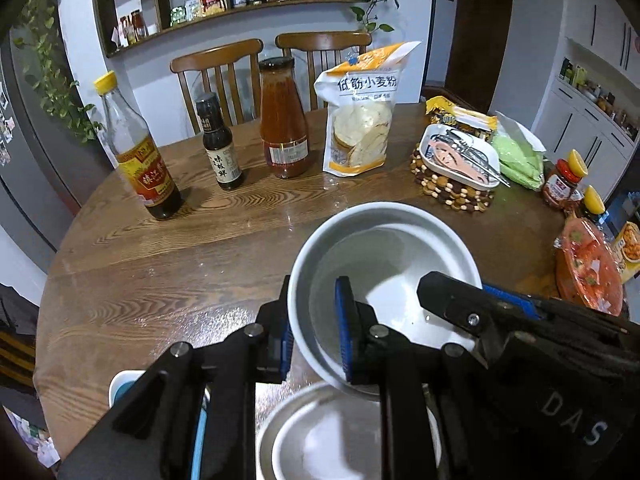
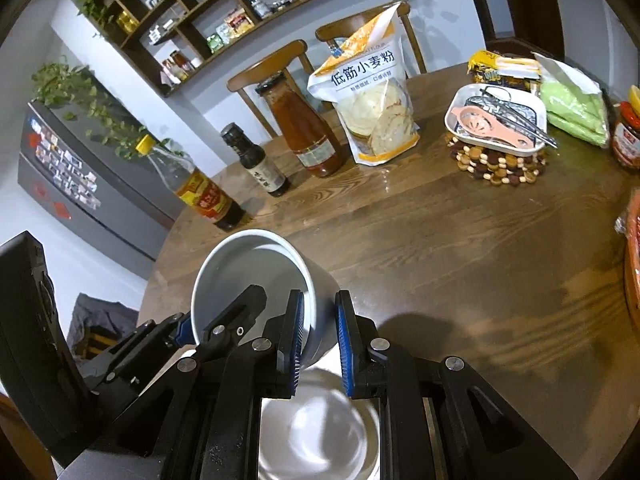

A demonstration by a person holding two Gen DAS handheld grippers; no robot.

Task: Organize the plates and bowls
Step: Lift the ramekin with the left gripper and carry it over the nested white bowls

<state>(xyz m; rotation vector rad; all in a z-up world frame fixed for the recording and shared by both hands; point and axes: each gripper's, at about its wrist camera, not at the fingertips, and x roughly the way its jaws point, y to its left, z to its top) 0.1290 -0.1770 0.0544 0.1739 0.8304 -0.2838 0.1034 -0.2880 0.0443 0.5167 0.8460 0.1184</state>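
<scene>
From my left wrist camera, my left gripper pinches the near-left wall of a white bowl, one blue pad outside the rim and one inside. The bowl hangs tilted above the round wooden table. My right gripper reaches in from the right and clamps the bowl's opposite rim. Directly below, a second white bowl sits on the table, blurred. Across the table stand a yellow-capped vinegar bottle, a small dark sauce bottle, a red sauce jar and a flour bag. To their right, a white rectangular dish holding utensils rests on a wooden bead trivet.

From my right wrist camera, my right gripper squeezes the right-hand wall of the same white bowl, one pad inside and one outside, the bowl tipped with its mouth facing up and left. My left gripper grips the bowl's other side at lower left. The second bowl lies below between my fingers. The flour bag and the white dish stand farther back.
</scene>
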